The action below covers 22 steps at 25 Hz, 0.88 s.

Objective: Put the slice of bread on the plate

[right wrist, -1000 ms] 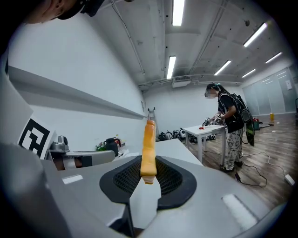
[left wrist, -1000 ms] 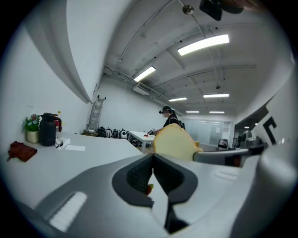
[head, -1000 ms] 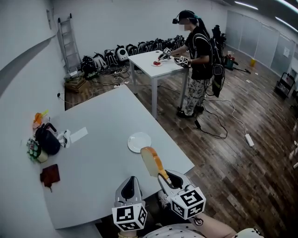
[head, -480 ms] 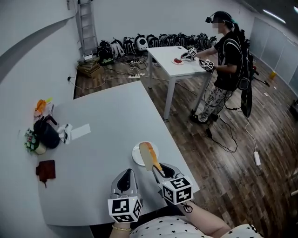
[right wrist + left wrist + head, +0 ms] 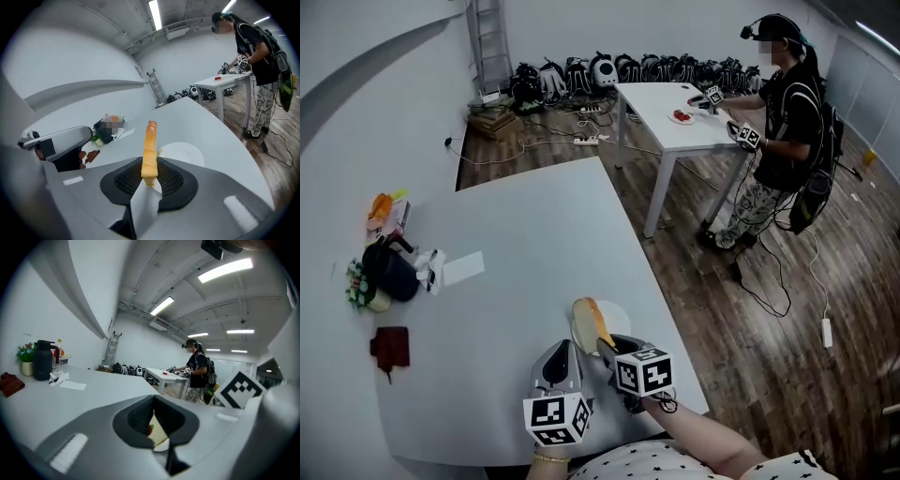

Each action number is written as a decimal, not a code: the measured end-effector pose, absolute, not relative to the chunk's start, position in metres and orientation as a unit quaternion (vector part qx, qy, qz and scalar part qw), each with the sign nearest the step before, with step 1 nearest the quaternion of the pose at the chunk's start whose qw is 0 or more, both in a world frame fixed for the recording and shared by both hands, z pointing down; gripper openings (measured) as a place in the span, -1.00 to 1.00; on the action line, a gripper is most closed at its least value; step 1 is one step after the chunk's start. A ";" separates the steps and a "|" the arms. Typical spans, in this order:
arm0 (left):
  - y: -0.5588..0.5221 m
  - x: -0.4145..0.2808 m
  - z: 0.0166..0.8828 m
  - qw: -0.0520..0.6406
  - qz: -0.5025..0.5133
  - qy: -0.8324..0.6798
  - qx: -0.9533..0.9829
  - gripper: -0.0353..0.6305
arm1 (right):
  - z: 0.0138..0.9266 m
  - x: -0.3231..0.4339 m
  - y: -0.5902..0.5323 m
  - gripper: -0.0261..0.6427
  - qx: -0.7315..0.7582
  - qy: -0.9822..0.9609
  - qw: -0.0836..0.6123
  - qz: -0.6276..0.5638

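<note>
A slice of bread with an orange-brown crust stands on edge between the jaws of my right gripper, which is shut on its lower end. In the right gripper view the bread slice rises straight up from the right gripper. The white plate lies on the grey table just behind the bread, partly hidden by it; the same plate lies a little to the right. My left gripper hovers beside the right one with its jaws together and empty. The left gripper's tip also shows there.
A black flask, a small plant, a brown wallet and a white paper sit at the table's left. The table's right edge drops to a wooden floor. A person works at a second white table.
Both grippers have moved forward and down over the table. The bread, held throughout, has come from short of the plate to right at its near edge.
</note>
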<state>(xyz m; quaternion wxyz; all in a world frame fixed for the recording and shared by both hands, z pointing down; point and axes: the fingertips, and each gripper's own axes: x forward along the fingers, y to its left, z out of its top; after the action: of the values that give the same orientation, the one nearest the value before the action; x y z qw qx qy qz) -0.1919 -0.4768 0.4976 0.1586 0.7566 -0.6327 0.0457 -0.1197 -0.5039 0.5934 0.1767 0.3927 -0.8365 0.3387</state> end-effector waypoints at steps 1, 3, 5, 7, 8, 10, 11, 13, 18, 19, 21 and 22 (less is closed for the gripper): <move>-0.480 -0.193 0.499 0.160 0.047 -0.635 0.754 -0.87 | 0.597 -0.120 -0.506 -0.67 0.391 -0.835 0.179 0.343; -0.486 -0.193 0.502 0.162 0.049 -0.638 0.751 -0.87 | 0.602 -0.118 -0.510 -0.67 0.388 -0.834 0.183 0.347; -0.490 -0.193 0.505 0.164 0.052 -0.640 0.749 -0.87 | 0.603 -0.116 -0.514 -0.66 0.386 -0.835 0.188 0.345; -0.493 -0.192 0.509 0.162 0.061 -0.640 0.748 -0.87 | 0.604 -0.115 -0.517 -0.65 0.390 -0.836 0.199 0.332; -0.494 -0.190 0.511 0.161 0.066 -0.640 0.749 -0.87 | 0.604 -0.113 -0.518 -0.63 0.393 -0.836 0.206 0.322; -0.496 -0.186 0.513 0.161 0.071 -0.637 0.751 -0.87 | 0.606 -0.111 -0.519 -0.60 0.398 -0.839 0.224 0.297; -0.496 -0.184 0.514 0.160 0.072 -0.636 0.752 -0.87 | 0.607 -0.110 -0.520 -0.60 0.400 -0.841 0.232 0.281; -0.499 -0.180 0.513 0.157 0.075 -0.634 0.753 -0.87 | 0.605 -0.106 -0.524 -0.55 0.411 -0.843 0.248 0.243; -0.500 -0.182 0.514 0.155 0.076 -0.633 0.754 -0.87 | 0.596 -0.101 -0.530 -0.40 0.439 -0.844 0.239 0.196; -0.499 -0.183 0.514 0.156 0.077 -0.634 0.754 -0.87 | 0.593 -0.102 -0.530 -0.40 0.441 -0.844 0.233 0.196; -0.498 -0.184 0.514 0.158 0.076 -0.634 0.753 -0.87 | 0.587 -0.101 -0.528 -0.40 0.441 -0.847 0.225 0.194; -0.498 -0.184 0.513 0.159 0.076 -0.635 0.753 -0.87 | 0.583 -0.101 -0.527 -0.42 0.441 -0.848 0.220 0.192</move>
<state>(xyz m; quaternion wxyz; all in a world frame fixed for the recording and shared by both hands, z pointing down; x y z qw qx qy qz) -0.1841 -0.4978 0.5132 0.1585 0.7526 -0.6346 0.0760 -0.1013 -0.5273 0.5830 0.2204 0.4411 -0.8484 0.1924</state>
